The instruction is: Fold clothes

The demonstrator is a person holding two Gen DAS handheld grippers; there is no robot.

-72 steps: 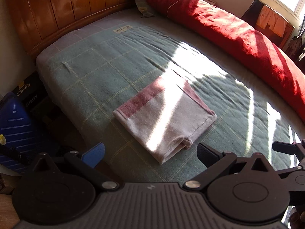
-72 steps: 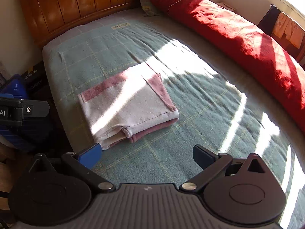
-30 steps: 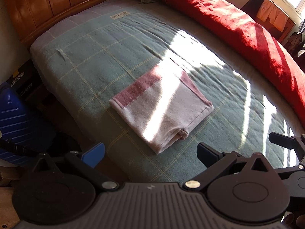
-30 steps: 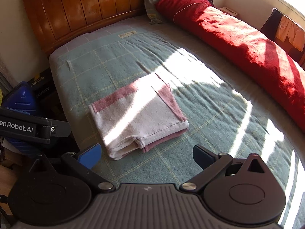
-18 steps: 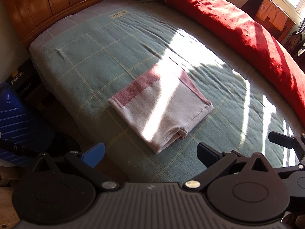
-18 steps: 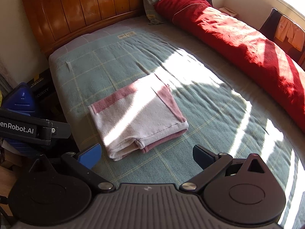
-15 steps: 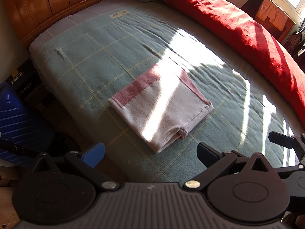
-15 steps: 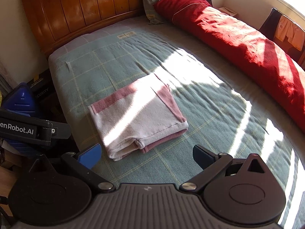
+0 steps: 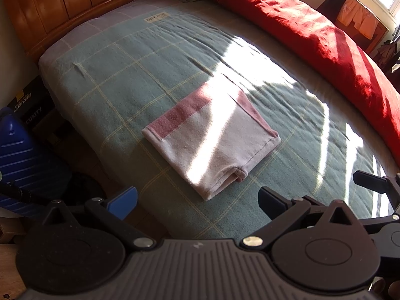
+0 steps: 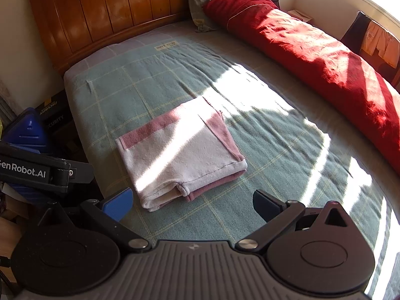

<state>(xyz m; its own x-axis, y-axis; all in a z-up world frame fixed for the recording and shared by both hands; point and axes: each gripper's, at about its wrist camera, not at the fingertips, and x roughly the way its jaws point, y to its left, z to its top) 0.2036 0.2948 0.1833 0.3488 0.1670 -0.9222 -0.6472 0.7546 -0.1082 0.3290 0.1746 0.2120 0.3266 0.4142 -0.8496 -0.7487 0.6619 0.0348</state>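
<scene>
Nearest, two handheld grippers are hovering side by side above the near edge of a bed. The left gripper (image 9: 197,198) is holding its jaws spread wide with nothing between them, and the right gripper (image 10: 192,200) is doing the same. Just beyond their fingertips, a folded garment (image 10: 180,155), white with dusty-pink bands, is lying flat on the green checked blanket (image 10: 262,135), near the bed's left edge, touched by neither gripper. Sunlight is falling across it. Farther right, a long red duvet (image 10: 312,50) is stretching along the bed. At the far end, a grey pillow (image 10: 207,2) is leaning against the wooden headboard (image 10: 112,10).
</scene>
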